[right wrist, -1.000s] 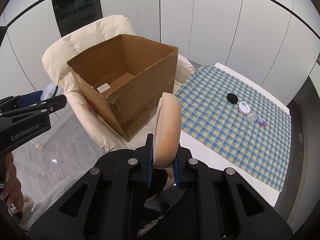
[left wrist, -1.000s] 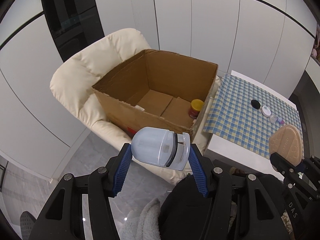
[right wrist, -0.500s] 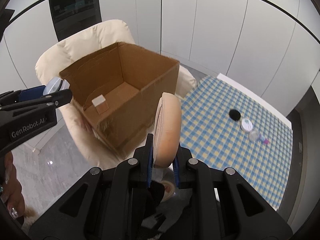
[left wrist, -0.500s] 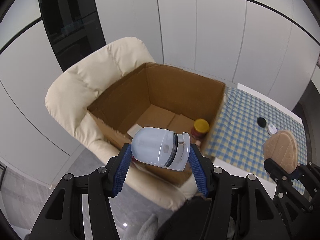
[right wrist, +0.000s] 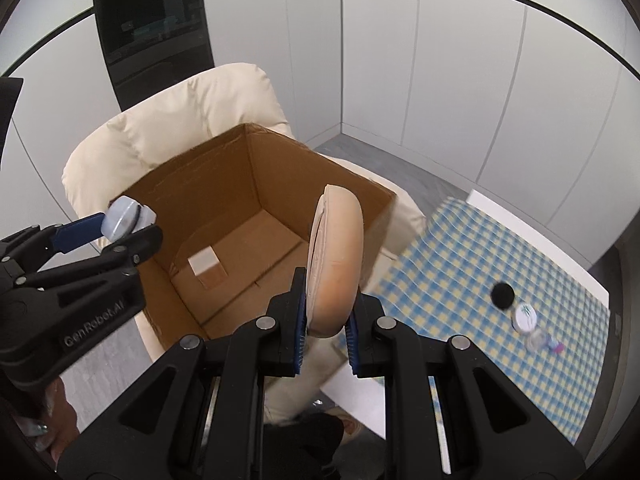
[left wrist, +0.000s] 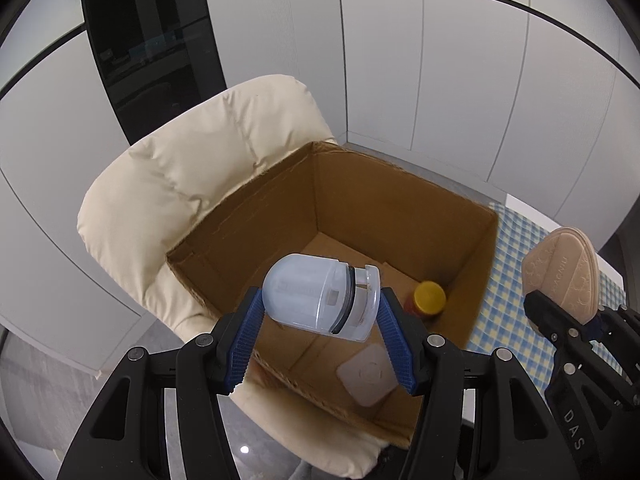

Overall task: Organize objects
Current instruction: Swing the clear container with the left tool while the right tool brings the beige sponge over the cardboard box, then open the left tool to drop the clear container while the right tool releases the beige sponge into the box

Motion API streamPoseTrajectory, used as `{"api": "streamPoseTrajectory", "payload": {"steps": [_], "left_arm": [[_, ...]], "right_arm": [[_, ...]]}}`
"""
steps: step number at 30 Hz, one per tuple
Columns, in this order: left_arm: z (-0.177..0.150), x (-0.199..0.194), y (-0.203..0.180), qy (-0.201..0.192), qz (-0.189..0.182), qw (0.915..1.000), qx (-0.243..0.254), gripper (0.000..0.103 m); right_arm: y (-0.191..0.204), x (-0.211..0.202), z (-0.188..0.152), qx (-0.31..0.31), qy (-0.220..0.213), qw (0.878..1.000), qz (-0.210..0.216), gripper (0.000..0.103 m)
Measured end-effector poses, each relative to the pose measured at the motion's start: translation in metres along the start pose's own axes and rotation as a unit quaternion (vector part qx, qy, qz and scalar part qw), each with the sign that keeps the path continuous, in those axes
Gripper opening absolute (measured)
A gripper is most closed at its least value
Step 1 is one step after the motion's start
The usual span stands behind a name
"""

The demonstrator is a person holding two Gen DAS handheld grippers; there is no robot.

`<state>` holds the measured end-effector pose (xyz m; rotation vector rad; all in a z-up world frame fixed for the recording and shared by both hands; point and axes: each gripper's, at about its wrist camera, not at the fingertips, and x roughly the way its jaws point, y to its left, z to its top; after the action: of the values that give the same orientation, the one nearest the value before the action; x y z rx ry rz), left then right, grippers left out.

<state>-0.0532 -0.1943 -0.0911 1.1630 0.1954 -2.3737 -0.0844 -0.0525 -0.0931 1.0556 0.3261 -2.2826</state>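
- The left gripper point(left wrist: 320, 334) is closed on a pale, translucent plastic container with a rounded end and a clear cap point(left wrist: 320, 294); the container is held lying on its side between the blue ribbed pads point(left wrist: 394, 340), above the near part of the open brown cardboard box point(left wrist: 400, 208).
- The right gripper point(right wrist: 326, 330) is clamped narrowly on a flat, peach-coloured case with a rounded edge point(right wrist: 334, 256), which is held on its edge, upright, in front of the box's near right wall.
- In the left wrist view, the same case is seen at the right edge, with an embossed pattern on its face.
- The box is placed on the seat of a cream padded armchair point(left wrist: 192, 184).
- Inside the box, a jar with a yellow lid point(left wrist: 429, 299) is seen near the right wall, and a flat, pale pink square item point(left wrist: 366, 376) lies near the front wall.
- A small white and tan block point(right wrist: 208, 266) is seen on the box floor in the right wrist view.
- Beside the chair stands a table covered with a blue and yellow checked cloth point(right wrist: 460, 280).
- On the cloth, a round black lid point(right wrist: 503, 295), a white round jar point(right wrist: 525, 317) and a small clear item are lying close together.
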Motion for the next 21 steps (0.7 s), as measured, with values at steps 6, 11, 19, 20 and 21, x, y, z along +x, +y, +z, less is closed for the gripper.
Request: {"api": "streamPoseTrajectory", "payload": {"steps": [6,11,19,20,21], "left_arm": [[0.013,0.021,0.01,0.006,0.011,0.9998,-0.016,0.059],[0.019,0.039,0.019,0.016,0.018,0.9994,-0.026,0.059],[0.024,0.048,0.027,0.013,0.02,0.999,-0.039,0.059],[0.025,0.048,0.028,0.012,0.017,0.9989,-0.043,0.062],[0.025,0.047,0.031,0.009,0.015,0.9986,-0.05,0.067]], "right_arm": [[0.012,0.027,0.018,-0.018,0.012,1.0,0.016,0.017],[0.025,0.048,0.024,-0.042,0.022,0.999,0.018,0.017],[0.031,0.067,0.022,-0.046,0.033,0.998,0.029,0.018],[0.031,0.067,0.022,-0.046,0.03,0.998,0.035,0.019],[0.032,0.066,0.022,-0.046,0.026,0.998,0.044,0.033]]}}
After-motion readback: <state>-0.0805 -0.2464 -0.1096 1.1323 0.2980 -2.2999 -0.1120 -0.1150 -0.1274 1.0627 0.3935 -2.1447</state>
